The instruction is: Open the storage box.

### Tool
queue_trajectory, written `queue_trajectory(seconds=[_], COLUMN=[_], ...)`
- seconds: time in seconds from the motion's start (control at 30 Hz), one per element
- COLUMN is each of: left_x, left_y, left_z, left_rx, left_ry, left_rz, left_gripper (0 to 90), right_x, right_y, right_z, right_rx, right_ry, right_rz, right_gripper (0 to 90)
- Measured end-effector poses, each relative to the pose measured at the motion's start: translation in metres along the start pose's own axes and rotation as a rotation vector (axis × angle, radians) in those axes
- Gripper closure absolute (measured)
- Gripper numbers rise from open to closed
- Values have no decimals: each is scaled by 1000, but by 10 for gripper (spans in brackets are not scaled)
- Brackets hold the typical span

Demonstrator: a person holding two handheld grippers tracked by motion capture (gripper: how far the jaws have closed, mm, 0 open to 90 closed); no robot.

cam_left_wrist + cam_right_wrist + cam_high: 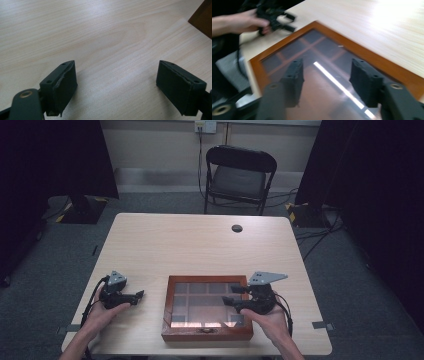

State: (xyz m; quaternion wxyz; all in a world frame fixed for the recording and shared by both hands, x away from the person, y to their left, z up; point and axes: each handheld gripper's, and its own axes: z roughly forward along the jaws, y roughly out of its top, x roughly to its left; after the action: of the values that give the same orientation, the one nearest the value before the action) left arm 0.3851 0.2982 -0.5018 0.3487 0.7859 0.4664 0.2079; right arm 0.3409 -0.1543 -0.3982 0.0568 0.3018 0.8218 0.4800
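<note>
We see a shallow, square wooden box with a reddish-brown frame and a glass lid (207,308) lying flat near the front edge of the pale wooden table (190,245), a little right of its middle. Through the glass we make out dividers that split the inside into compartments, and a small metal clasp sits at the middle of the front wall.

Our right gripper (234,294) hangs over the right part of the lid, pointing toward the left across the box. In the right gripper view its two black jaws stand part-way spread above the glass (329,75), with nothing between them; a bright streak of reflected light runs across the pane under them.

Our left gripper (139,297) rests on the table just left of the box, apart from it, pointing toward the box's left wall. In the left gripper view its jaws are spread wide over bare tabletop, holding nothing, and a corner of the box (203,18) shows at the upper right.
</note>
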Motion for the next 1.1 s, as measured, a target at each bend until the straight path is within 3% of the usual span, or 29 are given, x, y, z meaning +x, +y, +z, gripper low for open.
queue_trajectory(seconds=[0.03, 0.07, 0.1, 0.13, 0.17, 0.5, 0.8, 1.1], left_x=[0, 0, 0, 0, 0, 0, 0, 1], left_y=[0, 0, 0, 0, 0, 0, 0, 0], left_z=[0, 0, 0, 0, 0, 0, 0, 0], left_rx=[0, -1, 0, -2, -1, 1, -1, 2], left_ry=[0, 0, -1, 0, -1, -2, -3, -5], left_rz=[0, -1, 0, -3, -3, 2, 0, 4], left_gripper=[160, 160, 160, 160, 160, 160, 160, 160], right_x=[8, 8, 16, 16, 22, 34, 36, 37], right_y=[-1, -1, -4, -4, -7, -27, -34, -36], right_z=[7, 7, 13, 13, 20, 33, 41, 46], right_rx=[21, 21, 38, 38, 78, 127, 164, 165], right_ry=[40, 40, 84, 84, 127, 274, 314, 303], right_rz=[-21, -21, -43, -43, -60, -75, -88, -96], right_gripper=[508, 508, 536, 536, 560, 753, 768, 806])
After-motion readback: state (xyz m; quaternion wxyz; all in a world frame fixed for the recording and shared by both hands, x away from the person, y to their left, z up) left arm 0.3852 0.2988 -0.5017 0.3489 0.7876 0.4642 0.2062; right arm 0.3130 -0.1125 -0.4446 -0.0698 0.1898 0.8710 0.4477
